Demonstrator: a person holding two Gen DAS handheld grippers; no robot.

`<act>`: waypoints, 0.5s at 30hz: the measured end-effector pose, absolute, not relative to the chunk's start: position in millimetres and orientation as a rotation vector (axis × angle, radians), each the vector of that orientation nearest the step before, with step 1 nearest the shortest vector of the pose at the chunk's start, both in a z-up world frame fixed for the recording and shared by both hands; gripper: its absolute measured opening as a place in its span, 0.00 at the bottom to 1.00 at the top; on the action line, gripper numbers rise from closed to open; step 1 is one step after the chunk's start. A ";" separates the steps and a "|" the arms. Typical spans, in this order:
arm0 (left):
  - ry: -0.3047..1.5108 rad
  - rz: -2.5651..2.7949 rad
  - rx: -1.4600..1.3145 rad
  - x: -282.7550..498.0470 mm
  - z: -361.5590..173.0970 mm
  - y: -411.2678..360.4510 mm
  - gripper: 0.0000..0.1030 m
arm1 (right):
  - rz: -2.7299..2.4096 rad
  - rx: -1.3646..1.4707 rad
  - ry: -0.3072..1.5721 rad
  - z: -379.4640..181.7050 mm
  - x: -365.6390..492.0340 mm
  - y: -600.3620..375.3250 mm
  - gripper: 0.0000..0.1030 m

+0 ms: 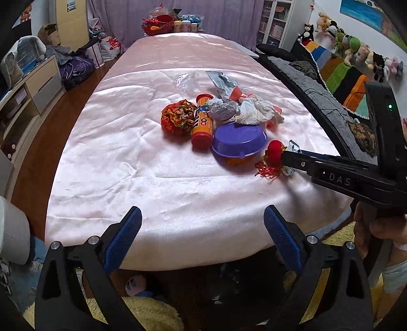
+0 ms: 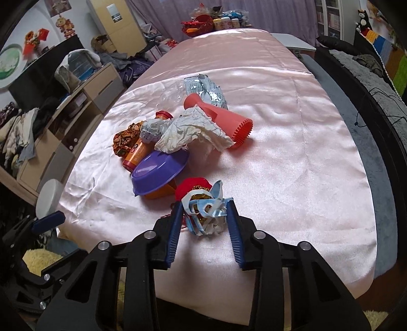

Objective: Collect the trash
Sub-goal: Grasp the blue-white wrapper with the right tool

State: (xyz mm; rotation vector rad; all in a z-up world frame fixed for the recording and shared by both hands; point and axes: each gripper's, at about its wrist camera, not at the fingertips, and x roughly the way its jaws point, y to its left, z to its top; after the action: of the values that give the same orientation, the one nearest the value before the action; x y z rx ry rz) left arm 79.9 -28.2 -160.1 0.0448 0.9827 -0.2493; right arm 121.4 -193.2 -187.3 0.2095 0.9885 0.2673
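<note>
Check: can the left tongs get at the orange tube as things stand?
Probably yes. The left tongs hang open and empty at the near table edge; the cloth up to the orange tube lies bare, and only the tube's far end is covered.

Plenty of bare pink tabletop (image 1: 122, 152) on the left and near the front edge, open for a pass. Far half bare too, up to the red basket (image 1: 160, 24) and jars at the back. Blocked in the middle by a tight heap: crumpled wrapper ball (image 1: 178, 117), orange tube (image 1: 202, 123), purple bowl (image 1: 239, 138), white tissue (image 1: 257, 110), pink cone (image 2: 221, 115). Wide clear strip on the right of the cone. Dark sofa (image 1: 318, 84) close along the right edge.
</note>
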 end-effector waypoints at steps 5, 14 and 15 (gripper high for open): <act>0.993 -0.287 0.049 90.7 -163.4 -44.8 0.88 | 0.268 0.224 0.980 -185.7 123.3 -203.8 0.23; 1.010 -0.300 0.035 120.8 -168.2 -63.1 0.81 | 0.223 0.235 0.939 -170.8 130.1 -230.7 0.17; 1.013 -0.299 0.028 125.9 -168.9 -63.7 0.81 | 0.219 0.236 0.932 -168.8 131.4 -233.5 0.17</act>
State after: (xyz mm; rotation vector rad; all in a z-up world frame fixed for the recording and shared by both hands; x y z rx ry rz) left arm 125.9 -63.7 -168.9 0.0280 1.0127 -0.2995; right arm 131.4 -233.5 -168.8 0.2360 0.9319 0.2186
